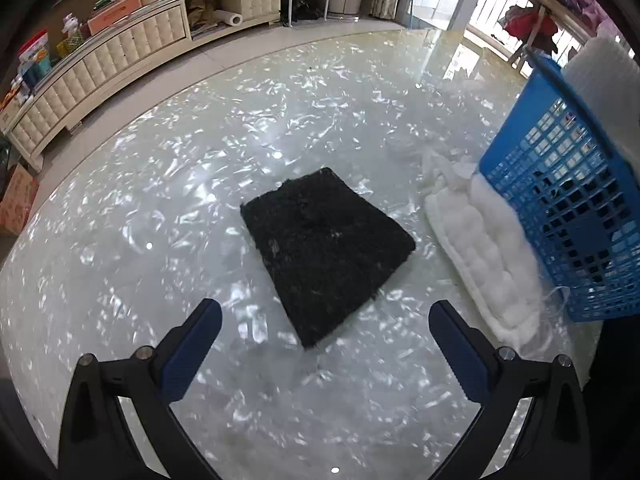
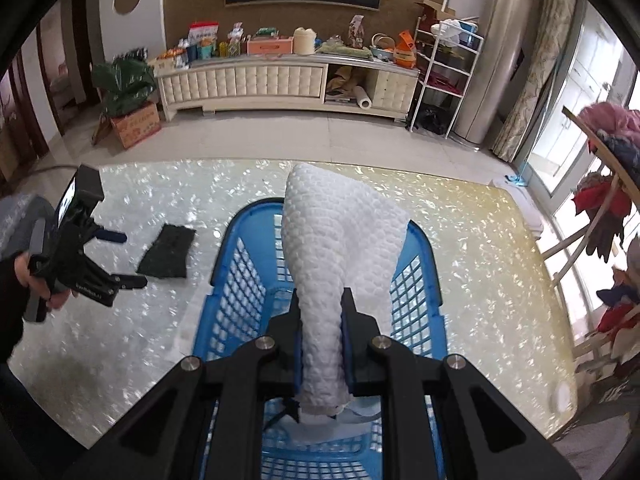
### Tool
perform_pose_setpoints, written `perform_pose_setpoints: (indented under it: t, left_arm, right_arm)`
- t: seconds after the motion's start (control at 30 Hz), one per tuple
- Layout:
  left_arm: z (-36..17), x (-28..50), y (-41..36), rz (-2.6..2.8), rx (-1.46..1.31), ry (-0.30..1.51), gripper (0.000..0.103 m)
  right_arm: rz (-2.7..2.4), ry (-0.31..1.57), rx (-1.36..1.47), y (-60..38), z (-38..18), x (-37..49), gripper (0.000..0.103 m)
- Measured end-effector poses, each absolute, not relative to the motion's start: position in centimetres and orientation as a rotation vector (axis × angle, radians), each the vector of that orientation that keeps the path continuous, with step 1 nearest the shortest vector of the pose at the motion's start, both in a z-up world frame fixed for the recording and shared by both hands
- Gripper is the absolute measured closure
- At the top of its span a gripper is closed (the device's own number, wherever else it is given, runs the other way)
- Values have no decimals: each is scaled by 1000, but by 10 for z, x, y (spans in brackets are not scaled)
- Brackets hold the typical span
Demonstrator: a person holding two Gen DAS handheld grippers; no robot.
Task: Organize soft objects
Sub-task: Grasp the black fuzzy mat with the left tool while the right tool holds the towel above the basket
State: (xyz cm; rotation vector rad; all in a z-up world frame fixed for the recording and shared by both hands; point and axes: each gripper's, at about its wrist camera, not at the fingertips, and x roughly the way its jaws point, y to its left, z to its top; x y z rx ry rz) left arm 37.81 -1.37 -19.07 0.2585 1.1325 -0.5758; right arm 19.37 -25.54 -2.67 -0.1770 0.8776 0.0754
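Note:
A black fuzzy pad point(image 1: 326, 250) lies flat on the shiny marbled table point(image 1: 160, 240), just ahead of my left gripper point(image 1: 325, 316), which is open and empty above the table. It also shows in the right wrist view point(image 2: 167, 252). A white padded cloth point(image 1: 480, 260) lies between the pad and the blue plastic basket point(image 1: 568, 216). My right gripper point(image 2: 322, 316) is shut on a white textured cloth point(image 2: 336, 248) and holds it over the blue basket point(image 2: 236, 280). The left gripper point(image 2: 120, 258) shows at the left of that view.
A cream cabinet point(image 2: 280, 80) loaded with boxes stands on the floor beyond the table. A white wire shelf point(image 2: 440, 68) and a rack of clothes point(image 2: 608, 200) are at the right. The basket stands near the table's right part.

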Motion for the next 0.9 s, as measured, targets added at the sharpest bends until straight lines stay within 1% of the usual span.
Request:
perform_pose_setpoints:
  t: [0.13,0.33,0.73,0.77,0.83,0.87,0.9]
  left_arm:
    - [-201,387,-19,-581,281,1140,0]
    - [-209,393,-23,-613,272,1144,0]
    - [-220,417,-55,-638,269,1141,1]
    - [-220,419,-58,-634,273,1140,2]
    - [-221,422,-65,-619,290,1136,10]
    - [-221,422,-67,-614,301,1130,12]
    - [-220,423,-73,-609,314,1121,16]
  right_arm:
    - [81,879,-295,-249,-25,199,89]
    - [89,849,-391,-258,-8,208,89]
    - [91,888,-606,-256,-46,209,89]
    - [95,890,-619,-256,-47,210,89]
    - [112,904,-644,-256,-52,211,89]
    - [125,909,-660,-256,-54,211,89]
    - [139,913,-676,-256,-55,210,89]
